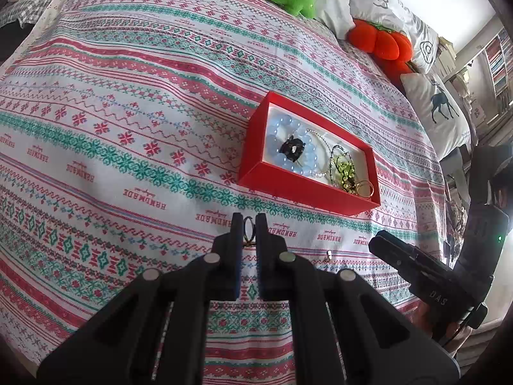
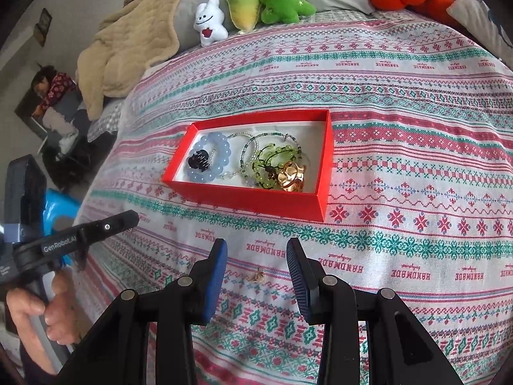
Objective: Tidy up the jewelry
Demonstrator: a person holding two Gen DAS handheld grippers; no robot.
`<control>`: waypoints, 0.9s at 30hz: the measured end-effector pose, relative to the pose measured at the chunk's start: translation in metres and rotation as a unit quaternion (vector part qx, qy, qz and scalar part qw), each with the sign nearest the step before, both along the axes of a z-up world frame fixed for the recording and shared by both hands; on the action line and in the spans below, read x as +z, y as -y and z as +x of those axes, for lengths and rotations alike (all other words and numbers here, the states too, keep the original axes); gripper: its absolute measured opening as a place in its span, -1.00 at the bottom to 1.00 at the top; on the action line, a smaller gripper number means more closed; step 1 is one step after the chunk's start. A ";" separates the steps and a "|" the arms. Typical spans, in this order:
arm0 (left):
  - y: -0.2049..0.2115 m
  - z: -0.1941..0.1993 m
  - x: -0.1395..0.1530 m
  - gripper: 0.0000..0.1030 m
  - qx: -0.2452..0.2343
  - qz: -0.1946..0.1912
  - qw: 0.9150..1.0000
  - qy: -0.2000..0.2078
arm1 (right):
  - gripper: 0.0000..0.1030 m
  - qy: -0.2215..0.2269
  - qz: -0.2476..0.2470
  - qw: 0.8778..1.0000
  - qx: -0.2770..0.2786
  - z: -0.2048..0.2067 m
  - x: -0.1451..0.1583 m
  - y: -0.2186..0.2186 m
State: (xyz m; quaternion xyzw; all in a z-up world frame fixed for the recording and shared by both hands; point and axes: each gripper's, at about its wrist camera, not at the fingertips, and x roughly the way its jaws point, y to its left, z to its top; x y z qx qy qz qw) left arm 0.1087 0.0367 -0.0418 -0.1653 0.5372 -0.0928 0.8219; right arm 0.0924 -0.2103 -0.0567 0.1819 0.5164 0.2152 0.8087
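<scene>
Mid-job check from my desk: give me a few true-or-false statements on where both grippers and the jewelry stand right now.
1. The left gripper is shut on a ring. True.
2. The right gripper is shut on a bracelet. False: it is open and holds nothing.
3. The red box is empty. False: it holds a blue bead bracelet, a black hair clip, green beads and a gold piece.
4. A small gold item lies on the bedspread between the right gripper's fingers. True.
</scene>
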 end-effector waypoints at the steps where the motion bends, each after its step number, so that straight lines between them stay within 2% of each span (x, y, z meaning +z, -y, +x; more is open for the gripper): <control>1: -0.004 -0.001 0.000 -0.84 0.003 0.000 1.000 -0.001 | -0.24 0.000 0.000 1.000 0.003 -0.001 0.000 -0.002; 12: -0.022 -0.006 0.001 -0.84 0.017 0.002 1.000 -0.002 | -0.27 -0.015 0.006 0.997 0.081 -0.011 -0.011 -0.050; 16: -0.022 -0.007 0.001 -0.84 0.016 0.002 1.000 -0.002 | -0.27 -0.023 -0.014 0.991 0.129 -0.019 -0.020 -0.078; 23: -0.022 -0.008 0.003 -0.84 0.014 0.000 1.000 -0.003 | -0.27 -0.030 -0.053 0.988 0.140 -0.017 -0.039 -0.103; 24: -0.022 -0.008 0.004 -0.84 0.014 0.000 1.000 -0.003 | -0.40 -0.027 -0.055 0.988 0.142 -0.017 -0.040 -0.106; 25: -0.022 -0.008 0.004 -0.84 0.014 -0.001 1.000 -0.003 | -0.66 -0.023 -0.060 0.987 0.146 -0.018 -0.041 -0.108; 27: -0.022 -0.007 0.005 -0.84 0.014 -0.002 1.000 -0.002 | -0.80 -0.020 -0.076 0.986 0.148 -0.019 -0.041 -0.114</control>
